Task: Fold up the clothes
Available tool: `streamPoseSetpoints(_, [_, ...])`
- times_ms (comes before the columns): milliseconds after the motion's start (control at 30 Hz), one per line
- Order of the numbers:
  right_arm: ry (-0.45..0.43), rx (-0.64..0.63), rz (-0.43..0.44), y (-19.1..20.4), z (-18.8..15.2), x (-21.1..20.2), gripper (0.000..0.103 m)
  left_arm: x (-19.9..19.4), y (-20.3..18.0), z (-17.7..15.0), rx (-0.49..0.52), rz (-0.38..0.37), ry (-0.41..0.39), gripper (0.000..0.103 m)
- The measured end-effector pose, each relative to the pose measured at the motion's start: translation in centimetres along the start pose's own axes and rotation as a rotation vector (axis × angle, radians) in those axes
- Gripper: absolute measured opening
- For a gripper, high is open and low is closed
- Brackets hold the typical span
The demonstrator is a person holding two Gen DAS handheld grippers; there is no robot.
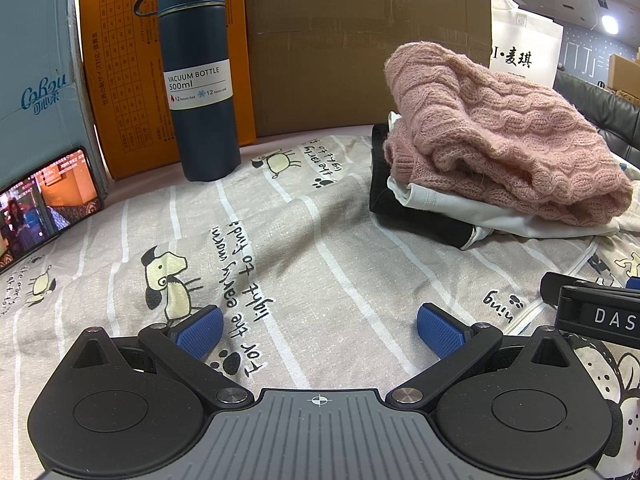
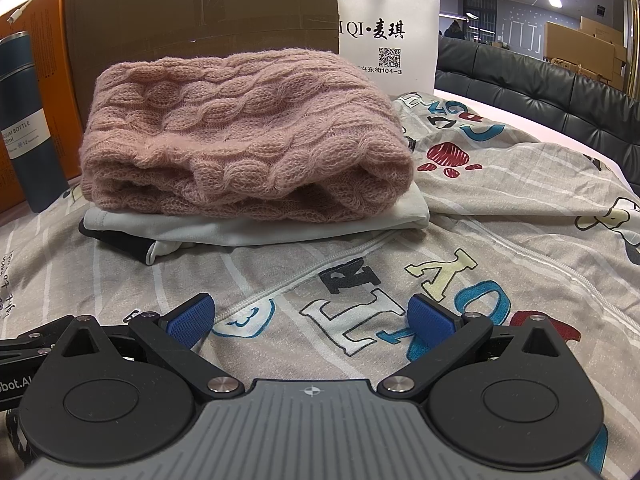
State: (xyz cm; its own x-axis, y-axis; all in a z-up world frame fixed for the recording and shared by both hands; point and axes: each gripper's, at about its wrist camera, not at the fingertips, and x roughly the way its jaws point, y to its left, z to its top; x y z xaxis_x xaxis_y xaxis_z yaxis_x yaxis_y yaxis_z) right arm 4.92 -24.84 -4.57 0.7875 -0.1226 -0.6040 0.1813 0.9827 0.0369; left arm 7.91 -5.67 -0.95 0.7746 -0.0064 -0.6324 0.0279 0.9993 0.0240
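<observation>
A folded pink cable-knit sweater [image 1: 500, 136] [image 2: 244, 132] lies on top of a folded white garment [image 1: 460, 204] [image 2: 280, 224] and a black garment [image 1: 400, 204] [image 2: 120, 244], stacked on a printed grey bed sheet [image 1: 320, 248] [image 2: 500, 220]. My left gripper [image 1: 320, 330] is open and empty, low over the sheet in front of and to the left of the stack. My right gripper [image 2: 310, 320] is open and empty, low over the sheet's letter print just in front of the stack. The right gripper's body shows at the right edge of the left wrist view [image 1: 596, 308].
A dark blue vacuum bottle [image 1: 200, 72] [image 2: 28, 128] stands at the back left. Behind it are an orange box [image 1: 120, 80], a brown cardboard box [image 1: 360, 40] [image 2: 200, 8], a teal box [image 1: 36, 80] and a white bag [image 2: 388, 32]. A lit phone [image 1: 44, 204] leans at the left. A dark sofa [image 2: 540, 92] borders the right.
</observation>
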Motion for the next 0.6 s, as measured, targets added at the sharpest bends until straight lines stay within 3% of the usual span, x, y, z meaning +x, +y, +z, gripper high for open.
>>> streamPoseSetpoints(600, [0.000, 0.001, 0.000, -0.03, 0.05, 0.14, 0.103, 0.02, 0.02, 0.01, 0.000, 0.001, 0.000, 0.103])
